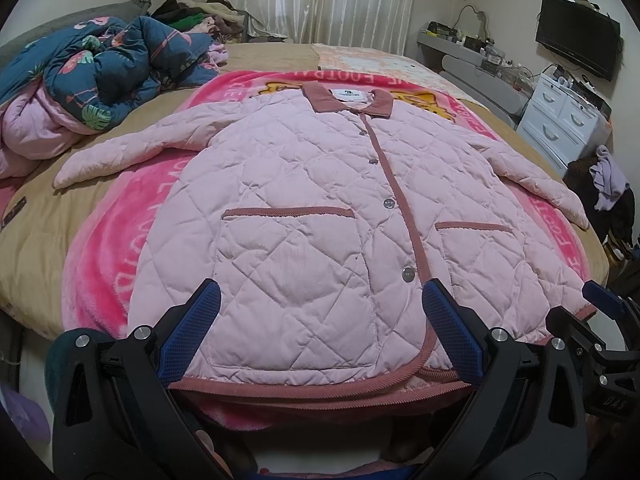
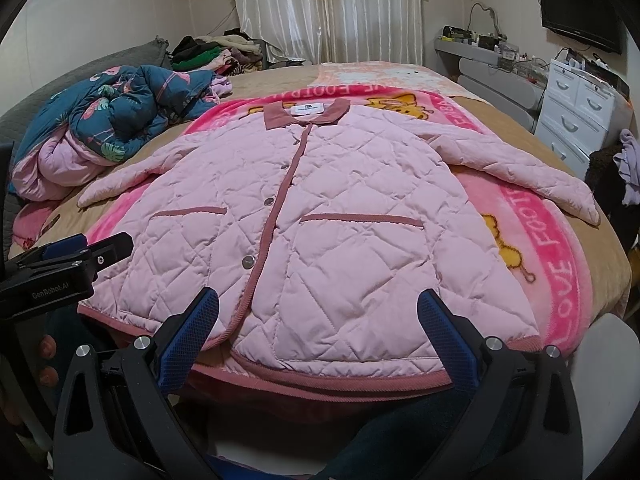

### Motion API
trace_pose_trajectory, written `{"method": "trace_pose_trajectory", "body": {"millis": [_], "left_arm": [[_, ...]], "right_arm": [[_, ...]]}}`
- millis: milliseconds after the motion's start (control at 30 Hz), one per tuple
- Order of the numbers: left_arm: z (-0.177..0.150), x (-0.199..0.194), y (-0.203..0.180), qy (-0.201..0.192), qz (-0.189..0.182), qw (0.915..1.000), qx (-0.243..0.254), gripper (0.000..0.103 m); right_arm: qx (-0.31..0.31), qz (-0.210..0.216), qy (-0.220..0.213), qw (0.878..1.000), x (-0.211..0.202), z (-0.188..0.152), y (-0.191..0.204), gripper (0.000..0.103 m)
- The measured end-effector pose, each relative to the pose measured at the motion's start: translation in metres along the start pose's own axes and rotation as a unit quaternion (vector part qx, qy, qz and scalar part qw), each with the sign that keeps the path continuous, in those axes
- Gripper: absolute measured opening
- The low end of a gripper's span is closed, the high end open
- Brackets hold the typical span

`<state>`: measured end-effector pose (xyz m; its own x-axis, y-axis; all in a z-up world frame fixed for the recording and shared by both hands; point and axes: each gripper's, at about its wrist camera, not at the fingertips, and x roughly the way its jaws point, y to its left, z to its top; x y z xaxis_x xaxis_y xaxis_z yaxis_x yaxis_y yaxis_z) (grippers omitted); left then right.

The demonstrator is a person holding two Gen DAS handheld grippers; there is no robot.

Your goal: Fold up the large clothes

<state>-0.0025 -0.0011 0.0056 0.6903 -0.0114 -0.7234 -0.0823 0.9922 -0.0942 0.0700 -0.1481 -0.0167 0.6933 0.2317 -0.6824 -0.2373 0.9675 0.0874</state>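
Observation:
A pink quilted jacket (image 1: 320, 200) with a dark pink collar, trim and snap buttons lies flat, front up, on a bright pink blanket (image 1: 104, 248) on the bed, sleeves spread to both sides. It also shows in the right wrist view (image 2: 320, 208). My left gripper (image 1: 320, 308) is open and empty, hovering just before the hem's left half. My right gripper (image 2: 318, 312) is open and empty, before the hem's right half. The right gripper's blue tip shows at the left wrist view's right edge (image 1: 600, 300). The left gripper's body shows in the right wrist view (image 2: 68, 264).
A crumpled blue floral quilt (image 1: 108, 68) lies at the bed's far left, with a pile of clothes (image 1: 200, 16) behind it. White drawers (image 1: 560, 120), a wall television (image 1: 576, 36) and clothes on a chair (image 1: 608, 176) stand to the right. Curtains (image 1: 320, 0) hang at the back.

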Motion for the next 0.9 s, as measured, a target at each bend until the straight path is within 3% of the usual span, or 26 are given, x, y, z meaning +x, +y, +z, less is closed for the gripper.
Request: {"method": "trace_pose_trajectory", "body": {"millis": [367, 900], "left_arm": [[0.004, 0.002, 0.000, 0.008, -0.007, 0.9999, -0.002, 0.094], [0.028, 0.016, 0.002, 0.004, 0.001, 1.0000, -0.004, 0.094]], "right_arm": [[0.001, 0.008, 0.004, 1.000, 0.005, 0.004, 0.002, 0.099], [-0.003, 0.012, -0.016, 1.000, 0.009, 0.045, -0.005, 0.099]]}}
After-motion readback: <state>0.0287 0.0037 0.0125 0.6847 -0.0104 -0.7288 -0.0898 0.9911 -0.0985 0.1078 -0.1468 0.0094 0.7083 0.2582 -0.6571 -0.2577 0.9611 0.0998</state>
